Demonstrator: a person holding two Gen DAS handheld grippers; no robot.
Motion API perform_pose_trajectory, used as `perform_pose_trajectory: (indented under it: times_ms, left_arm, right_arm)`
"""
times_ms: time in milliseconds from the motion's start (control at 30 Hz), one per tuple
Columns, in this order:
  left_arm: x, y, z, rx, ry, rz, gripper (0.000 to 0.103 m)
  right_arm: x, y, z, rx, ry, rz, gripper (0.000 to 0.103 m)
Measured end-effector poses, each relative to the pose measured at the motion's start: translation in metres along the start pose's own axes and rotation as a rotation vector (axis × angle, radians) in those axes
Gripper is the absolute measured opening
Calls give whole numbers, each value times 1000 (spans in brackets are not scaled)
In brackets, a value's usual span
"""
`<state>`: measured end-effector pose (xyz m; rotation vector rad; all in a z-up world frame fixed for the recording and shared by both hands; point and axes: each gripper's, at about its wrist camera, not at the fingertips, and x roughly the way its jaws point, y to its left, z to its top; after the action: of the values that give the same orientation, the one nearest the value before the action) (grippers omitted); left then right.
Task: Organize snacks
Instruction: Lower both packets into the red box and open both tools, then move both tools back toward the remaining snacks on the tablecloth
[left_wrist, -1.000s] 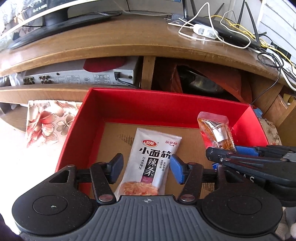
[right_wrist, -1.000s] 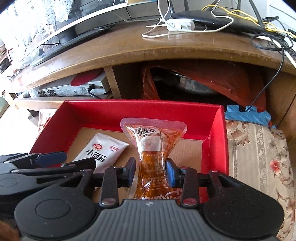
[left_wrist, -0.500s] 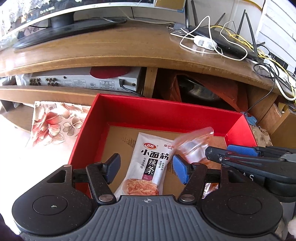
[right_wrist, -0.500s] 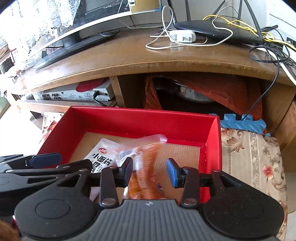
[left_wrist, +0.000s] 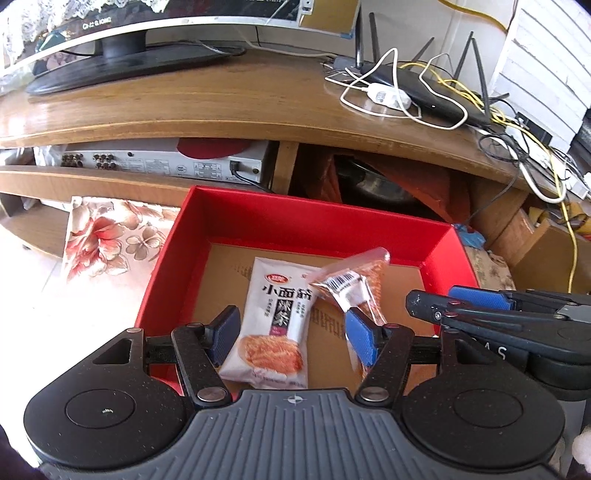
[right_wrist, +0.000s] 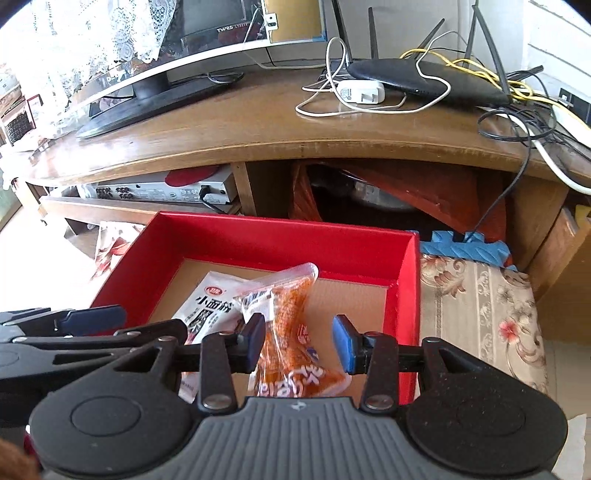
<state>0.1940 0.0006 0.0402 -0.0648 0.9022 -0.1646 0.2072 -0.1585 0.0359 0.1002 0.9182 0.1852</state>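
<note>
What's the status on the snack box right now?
Left gripper and right gripper: jaws open, holding nothing. White snack packet and orange snack packet lie in the red box. Nothing in the way.

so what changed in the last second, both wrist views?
The right gripper let go of the orange snack pouch: its jaws have just been opening, and the pouch, upright a second ago, has tipped left onto the white snack packet. The left gripper jaws have also just been opening, clear of the white packet. Both views have pulled back. The white packet lies flat in the red box as before.
</note>
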Motion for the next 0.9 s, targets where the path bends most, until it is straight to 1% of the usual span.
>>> perform_pose_trajectory:
  times_ms: [333,533,900]
  left_arm:
    - [-22,-8,-22,28,17,-27,72]
    - [-32,-9,-37,15,42,-62,72]
    - [-46,-11,-59,35,63,-78,74]
  right_arm:
    - [-27,2,-24,-9,15,-2,40]
    - [-42,2,-37,-5,19,1,40]
    - [-61,1,-61,17,39,12,40]
